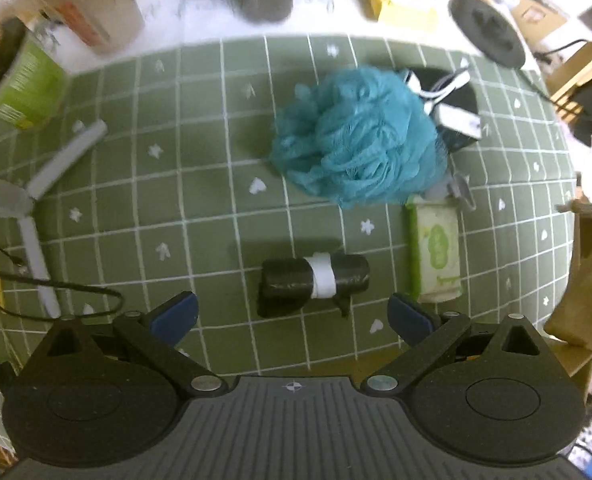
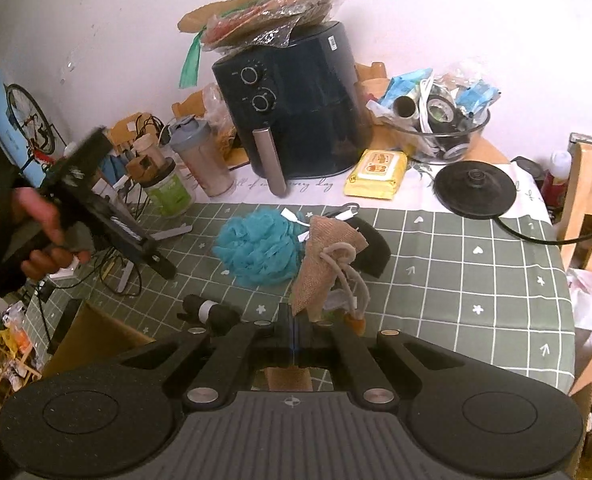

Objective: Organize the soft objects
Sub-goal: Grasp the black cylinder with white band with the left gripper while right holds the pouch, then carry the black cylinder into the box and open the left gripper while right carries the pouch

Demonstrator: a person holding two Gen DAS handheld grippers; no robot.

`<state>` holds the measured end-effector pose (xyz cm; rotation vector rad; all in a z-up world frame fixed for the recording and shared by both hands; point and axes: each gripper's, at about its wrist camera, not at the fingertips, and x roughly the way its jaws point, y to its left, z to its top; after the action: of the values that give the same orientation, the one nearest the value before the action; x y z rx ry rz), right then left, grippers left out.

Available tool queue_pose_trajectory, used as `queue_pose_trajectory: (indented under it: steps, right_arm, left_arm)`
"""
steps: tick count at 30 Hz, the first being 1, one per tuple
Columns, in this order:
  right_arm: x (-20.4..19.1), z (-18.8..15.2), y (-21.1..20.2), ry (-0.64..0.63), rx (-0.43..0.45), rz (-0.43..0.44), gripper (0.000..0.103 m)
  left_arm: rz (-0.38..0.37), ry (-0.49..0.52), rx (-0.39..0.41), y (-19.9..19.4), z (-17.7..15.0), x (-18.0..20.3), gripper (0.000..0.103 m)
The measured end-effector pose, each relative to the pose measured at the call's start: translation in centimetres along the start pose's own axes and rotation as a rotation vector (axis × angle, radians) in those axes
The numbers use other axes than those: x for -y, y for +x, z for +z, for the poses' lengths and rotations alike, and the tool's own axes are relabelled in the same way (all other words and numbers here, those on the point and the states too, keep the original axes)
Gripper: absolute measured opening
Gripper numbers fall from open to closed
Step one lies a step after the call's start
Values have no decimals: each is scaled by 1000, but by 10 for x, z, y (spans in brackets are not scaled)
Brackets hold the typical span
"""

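The right tongs [image 2: 294, 334] pinch the limp burlap pouch [image 2: 323, 258] by a corner (light, floppy); the left tongs [image 1: 292, 314] gape wide, empty, above the black roll [image 1: 311, 280], firm enough for a mid-body grip.

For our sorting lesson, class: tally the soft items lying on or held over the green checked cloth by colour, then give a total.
Teal: 1, the bath pouf
Black: 2, the rolled bundle with a white band and the black cloth
Brown: 1, the burlap pouch held by the right gripper
Green and white: 1, the wipes pack
Total: 5
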<state>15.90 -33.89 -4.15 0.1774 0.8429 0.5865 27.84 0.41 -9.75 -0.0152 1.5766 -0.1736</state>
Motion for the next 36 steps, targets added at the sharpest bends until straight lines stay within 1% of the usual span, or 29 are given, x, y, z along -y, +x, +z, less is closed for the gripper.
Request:
queue_pose_trajectory:
  steps: [4, 7, 12, 15, 19, 22, 27, 29, 31, 33, 36]
  right_arm:
    - [2, -3, -5, 17, 10, -6, 3]
    - [4, -6, -10, 29, 15, -13, 3]
    - [9, -13, -16, 53, 24, -18, 3]
    - [12, -15, -19, 69, 27, -21, 3]
    - [17, -20, -24, 88, 32, -30, 3]
    - [21, -23, -27, 102, 36, -38, 3]
    - [25, -26, -32, 122, 45, -47, 3]
    - [25, -27, -34, 126, 48, -50, 3]
    - [26, -27, -36, 131, 51, -52, 3]
    - [26, -27, -38, 136, 54, -51, 3]
    - [24, -27, -39, 125, 55, -60, 3]
  left_arm:
    - [-20, -16, -73, 18, 16, 3, 103]
    - [-7, -22, -109, 32, 25, 6, 103]
    - [22, -62, -192, 65, 37, 5, 103]
    - [20, -88, -227, 80, 42, 3, 103]
    - [8, -90, -241, 90, 45, 4, 103]
    - [45, -72, -258, 101, 45, 7, 103]
    - [69, -68, -279, 118, 44, 9, 103]
    - [41, -95, -297, 121, 43, 6, 83]
    - [63, -95, -312, 117, 41, 10, 83]
    - [79, -78, -289, 110, 39, 10, 83]
    - [59, -89, -238, 92, 39, 4, 83]
